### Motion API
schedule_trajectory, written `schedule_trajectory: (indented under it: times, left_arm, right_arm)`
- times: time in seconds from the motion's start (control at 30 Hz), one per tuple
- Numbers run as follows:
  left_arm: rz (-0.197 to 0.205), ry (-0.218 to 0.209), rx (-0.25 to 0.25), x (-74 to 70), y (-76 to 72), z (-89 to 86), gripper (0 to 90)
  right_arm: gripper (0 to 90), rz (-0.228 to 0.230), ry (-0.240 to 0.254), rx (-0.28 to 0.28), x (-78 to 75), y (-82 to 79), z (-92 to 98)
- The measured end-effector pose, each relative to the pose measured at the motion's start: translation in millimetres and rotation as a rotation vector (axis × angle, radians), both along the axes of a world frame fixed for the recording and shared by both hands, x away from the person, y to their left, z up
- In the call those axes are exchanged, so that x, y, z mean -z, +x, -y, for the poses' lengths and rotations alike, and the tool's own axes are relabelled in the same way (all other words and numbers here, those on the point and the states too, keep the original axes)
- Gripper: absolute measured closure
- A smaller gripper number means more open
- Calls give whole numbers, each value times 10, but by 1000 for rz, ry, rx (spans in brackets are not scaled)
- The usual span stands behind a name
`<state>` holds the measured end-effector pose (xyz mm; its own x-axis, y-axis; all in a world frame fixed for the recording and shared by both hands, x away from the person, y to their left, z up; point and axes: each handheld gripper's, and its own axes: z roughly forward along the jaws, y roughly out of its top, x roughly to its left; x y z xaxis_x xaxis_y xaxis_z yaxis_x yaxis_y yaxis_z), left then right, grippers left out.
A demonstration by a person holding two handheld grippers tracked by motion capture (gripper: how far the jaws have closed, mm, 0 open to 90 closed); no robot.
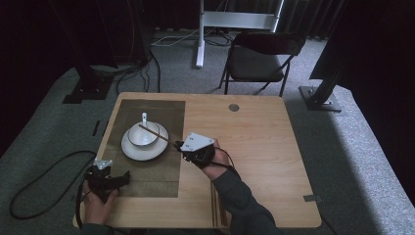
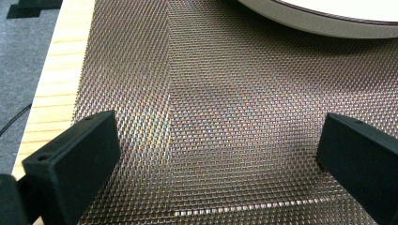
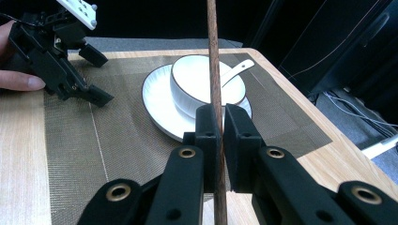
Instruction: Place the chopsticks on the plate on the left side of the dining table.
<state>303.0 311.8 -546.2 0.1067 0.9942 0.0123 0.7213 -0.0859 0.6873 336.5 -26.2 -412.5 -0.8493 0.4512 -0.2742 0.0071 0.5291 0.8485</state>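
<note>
A white bowl (image 1: 143,134) stands on a white plate (image 1: 132,152) on a brown woven placemat (image 1: 151,171), with a white spoon (image 1: 144,117) leaning inside the bowl. My right gripper (image 1: 178,145) sits just right of the plate, shut on a dark wooden chopstick (image 1: 155,133) whose far end reaches over the bowl. In the right gripper view the chopstick (image 3: 213,56) rises from between the closed pads of my right gripper (image 3: 222,122), in front of the bowl (image 3: 197,79). My left gripper (image 1: 122,177) rests at the mat's near left corner, open and empty, with bare mat (image 2: 211,93) between its jaws.
The wooden table (image 1: 254,147) has a round grommet (image 1: 234,107) near its far edge. Thin dark sticks (image 1: 218,210) lie by the right forearm near the front edge. A folding chair (image 1: 257,61) and stand legs are on the carpet beyond the table.
</note>
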Motion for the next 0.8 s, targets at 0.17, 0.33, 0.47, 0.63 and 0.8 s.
schedule_trajectory:
  times: [0.17,0.33,0.47,0.63,0.8]
  left_arm:
    - [0,-1,-1,1,-1,1,1]
    - [0,-1,-1,1,0,1,1]
    - [0,-1,-1,1,0,1,2]
    - [0,-1,-1,1,0,1,2]
    - [1,-1,-1,1,0,1,1]
  right_arm:
    - [848,4,-3,-11,-21,23,-34]
    - [848,9,-9,-25,-50,21,-77]
    - [847,13,-10,-35,-64,26,-112]
    - [848,14,-13,-45,-60,45,-152]
    - [848,16,-17,-55,-57,71,-197]
